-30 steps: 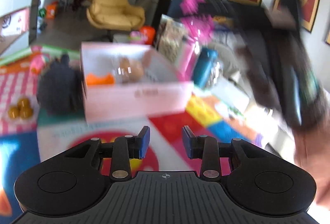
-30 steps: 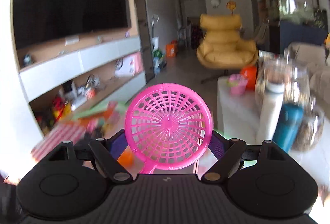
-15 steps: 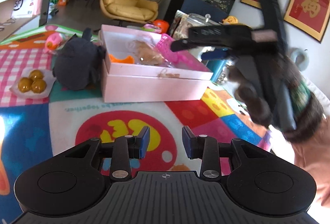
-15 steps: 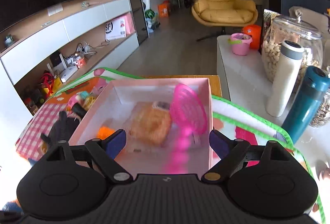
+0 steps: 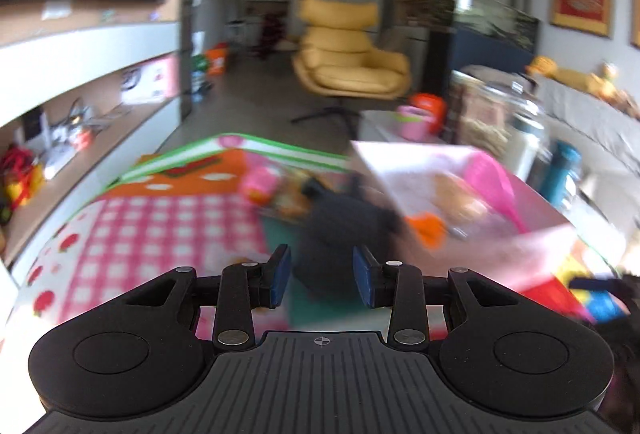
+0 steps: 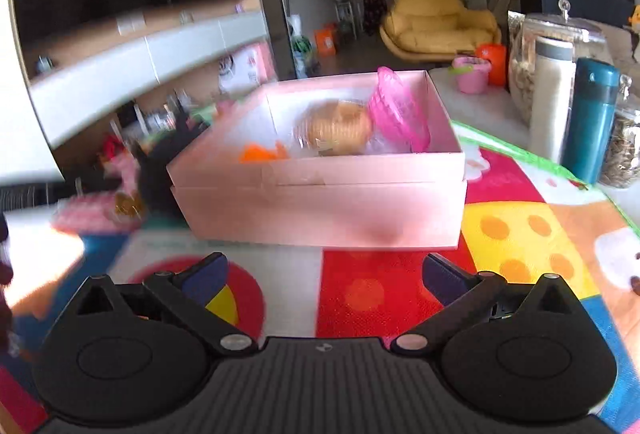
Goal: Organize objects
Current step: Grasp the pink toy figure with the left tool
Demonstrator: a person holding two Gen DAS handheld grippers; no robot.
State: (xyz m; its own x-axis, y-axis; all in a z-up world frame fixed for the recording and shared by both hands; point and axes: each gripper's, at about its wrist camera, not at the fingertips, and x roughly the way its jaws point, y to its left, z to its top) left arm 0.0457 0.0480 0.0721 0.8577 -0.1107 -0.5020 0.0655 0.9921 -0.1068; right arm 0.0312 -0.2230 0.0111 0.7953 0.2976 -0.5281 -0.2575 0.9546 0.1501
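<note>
A pink box point(image 6: 320, 206) stands on the colourful mat. It holds a pink plastic sieve point(image 6: 396, 114) leaning at its right wall, a packaged bun point(image 6: 336, 126) and an orange toy point(image 6: 264, 152). The box also shows in the left wrist view point(image 5: 532, 246), blurred. A black plush toy point(image 5: 340, 230) sits left of the box, straight ahead of my left gripper point(image 5: 322, 272), which is open and empty. My right gripper point(image 6: 324, 278) is wide open and empty, in front of the box's near wall.
A teal bottle point(image 6: 592, 122), a white bottle point(image 6: 550, 90) and glass jars point(image 6: 560, 34) stand at the right behind the mat. A small pink toy point(image 5: 260, 186) and a plate of yellow balls point(image 6: 126, 204) lie left of the plush. Shelves run along the left.
The pink sieve left my right gripper and now lies in the box; the right gripper pulled back and lowered. My left gripper swung left toward the black plush.
</note>
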